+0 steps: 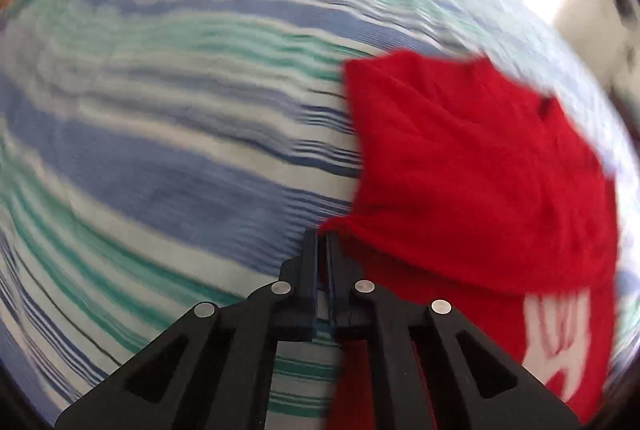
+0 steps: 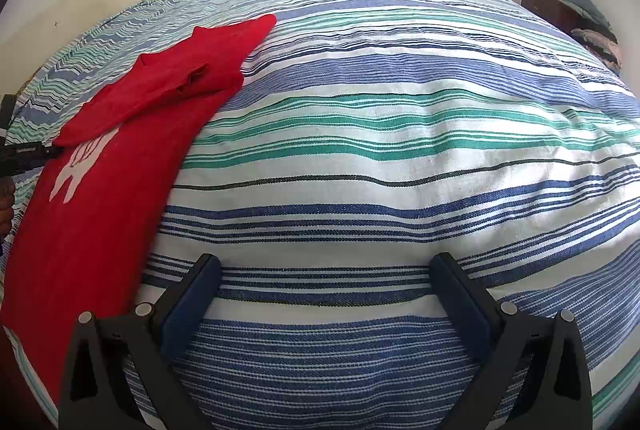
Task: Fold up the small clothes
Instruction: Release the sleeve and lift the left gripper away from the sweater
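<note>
On the striped bedspread [image 2: 380, 134] in front of you lies the red shirt [image 2: 100, 190], spread toward the left side of the bed, with a white print [image 2: 80, 166] showing on its front. One part of it — sleeve or upper edge, you cannot tell which — is folded over onto the body, so a doubled layer sits above the print.

Your left gripper [image 1: 322, 242] has its jaws pressed together right at the folded edge of the shirt; the blur in its own view makes it hard to tell whether any red cloth is actually caught between the pads. From the right wrist view, its tip [image 2: 52, 150] sits at the corner of the folded flap, just beside the print.

Your right gripper [image 2: 328, 270] hangs over bare bedspread, well apart from the shirt — its jaws are spread wide with nothing between them but striped fabric below.
</note>
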The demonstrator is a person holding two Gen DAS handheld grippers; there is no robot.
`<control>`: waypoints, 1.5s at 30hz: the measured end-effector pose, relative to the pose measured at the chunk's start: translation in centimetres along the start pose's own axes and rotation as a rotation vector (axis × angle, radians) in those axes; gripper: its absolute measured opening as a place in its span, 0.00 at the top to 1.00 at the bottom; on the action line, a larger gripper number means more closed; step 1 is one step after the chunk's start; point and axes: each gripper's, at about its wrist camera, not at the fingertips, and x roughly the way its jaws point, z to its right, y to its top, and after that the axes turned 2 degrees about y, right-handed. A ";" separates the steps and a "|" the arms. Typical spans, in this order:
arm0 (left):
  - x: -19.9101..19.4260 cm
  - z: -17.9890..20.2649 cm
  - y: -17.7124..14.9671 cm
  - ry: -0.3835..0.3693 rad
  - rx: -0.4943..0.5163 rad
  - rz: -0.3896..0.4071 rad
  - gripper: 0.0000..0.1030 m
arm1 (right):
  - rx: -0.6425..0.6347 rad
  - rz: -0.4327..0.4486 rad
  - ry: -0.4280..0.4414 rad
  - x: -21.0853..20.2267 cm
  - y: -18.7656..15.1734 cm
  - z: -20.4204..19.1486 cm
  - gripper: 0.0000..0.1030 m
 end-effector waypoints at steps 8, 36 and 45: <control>-2.3 -3.3 -1.9 0.018 -0.024 0.009 0.92 | -0.005 0.000 -0.003 0.1 0.1 0.2 0.00; -5.8 -6.1 -11.7 0.057 -0.011 0.036 0.01 | -0.005 0.030 0.009 -0.4 -0.6 0.7 0.00; -5.8 -6.0 -11.8 0.061 -0.001 0.044 0.01 | -0.005 0.032 0.007 -0.5 -0.7 0.7 0.00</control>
